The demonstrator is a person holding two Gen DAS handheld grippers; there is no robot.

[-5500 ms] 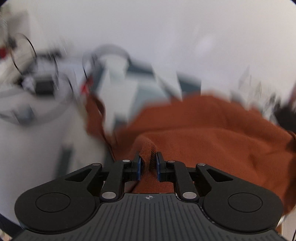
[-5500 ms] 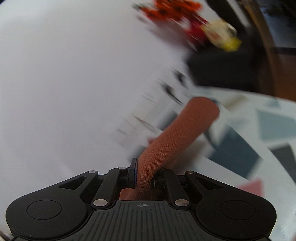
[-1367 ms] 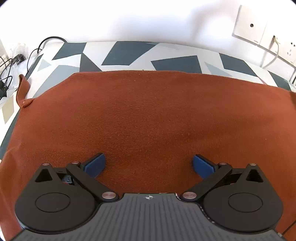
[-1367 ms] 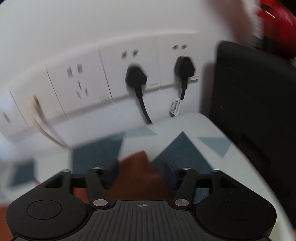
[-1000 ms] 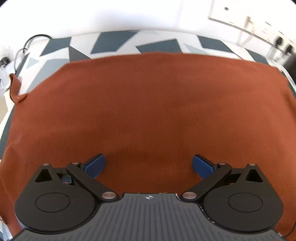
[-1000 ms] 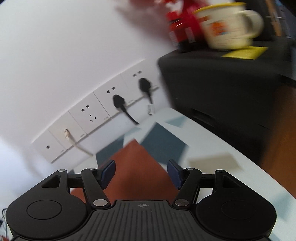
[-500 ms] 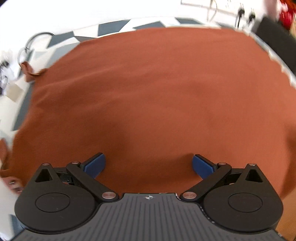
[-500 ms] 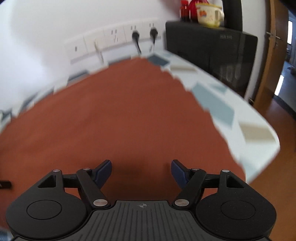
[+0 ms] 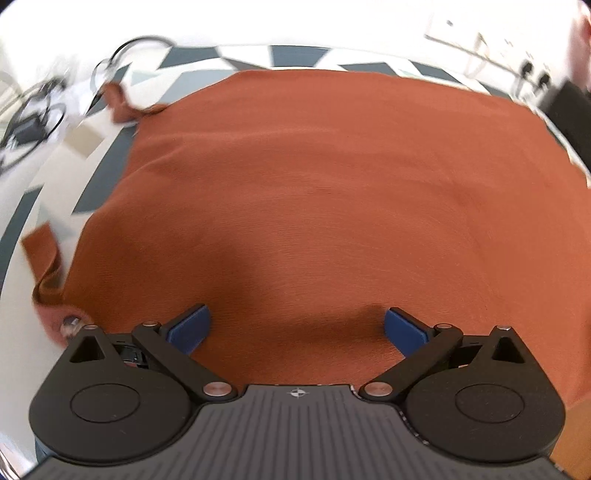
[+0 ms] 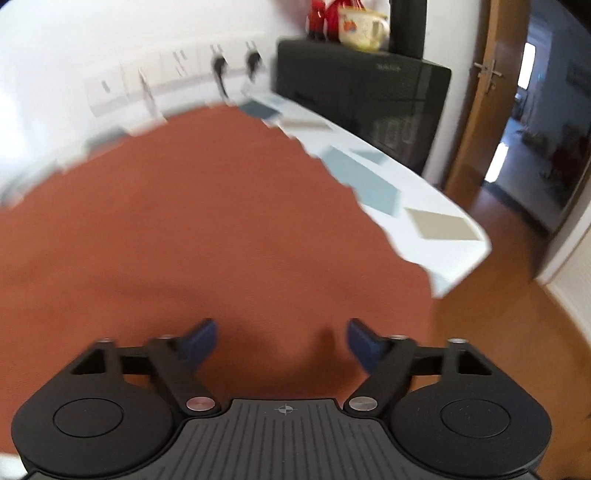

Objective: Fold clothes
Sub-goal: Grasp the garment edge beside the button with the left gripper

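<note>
A rust-orange garment (image 9: 314, 192) lies spread flat over the patterned table (image 9: 295, 55), and it fills most of both views (image 10: 207, 229). My left gripper (image 9: 297, 326) hovers above its near part, open wide with nothing between the blue pads (image 9: 188, 326). A strap (image 9: 42, 251) with a metal snap sticks out at the garment's left edge, and a second strap (image 9: 118, 103) lies at the far left corner. My right gripper (image 10: 282, 338) is over the garment's near right part; its jaws are opening and nothing is between them.
Cables (image 9: 33, 110) lie on the table at the far left. Wall sockets with plugs (image 10: 229, 70) line the wall behind. A black appliance (image 10: 369, 99) with a mug (image 10: 360, 27) on top stands at the table's right end. A wooden door (image 10: 484, 92) and floor (image 10: 509, 317) lie to the right.
Both grippers have pulled back toward the near edge, so more of the spread garment shows. The right gripper's jaws have widened. The left strap with the snap has come into view.
</note>
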